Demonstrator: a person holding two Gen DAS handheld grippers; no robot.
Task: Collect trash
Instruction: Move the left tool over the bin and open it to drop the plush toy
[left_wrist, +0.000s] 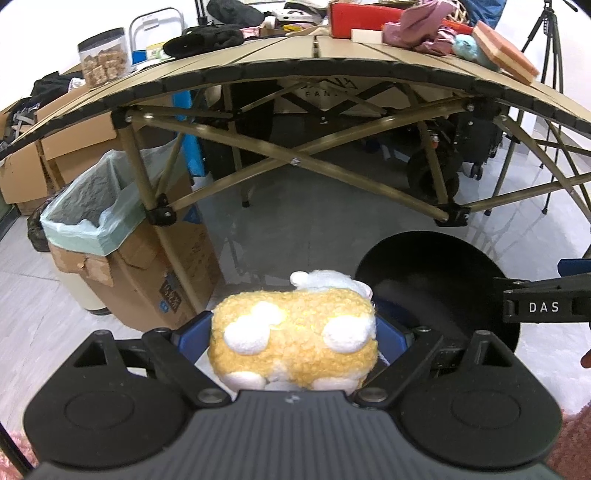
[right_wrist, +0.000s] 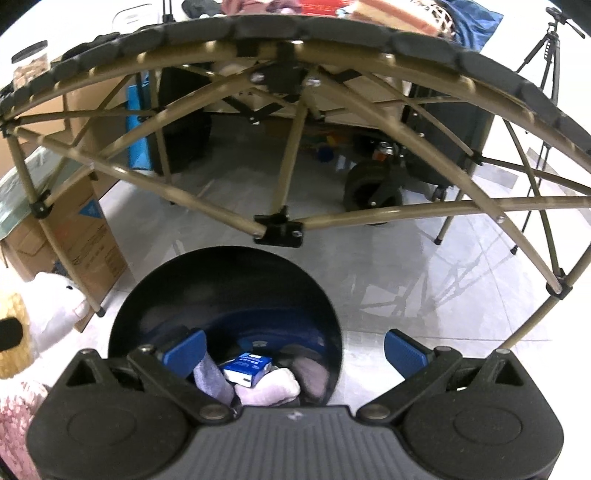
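A yellow-and-white plush toy (left_wrist: 293, 338) is held between the jaws of the left gripper (left_wrist: 293, 336), whose blue pads are pressed against its two sides with the jaws set wide. The toy is carried above the floor, just left of a black round bin (left_wrist: 436, 273). In the right wrist view the same toy (right_wrist: 22, 328) is seen at the left edge, beside the bin (right_wrist: 225, 291).

Inside the bin a small blue box (right_wrist: 247, 373) is lying on pale, soft pieces (right_wrist: 269, 387) that may be cloth or tissue; the blur leaves this unsettled. The right gripper (right_wrist: 295, 349) is held over the bin's near rim with its jaws spread wide and nothing between them; one blue pad is seen over the bin's mouth and the other over the floor.

Beyond the bin a folding worktop (left_wrist: 295, 55) on crossed tan legs is seen, loaded with clutter. At its left a cardboard box with a pale green liner (left_wrist: 92, 218) is set on the floor.
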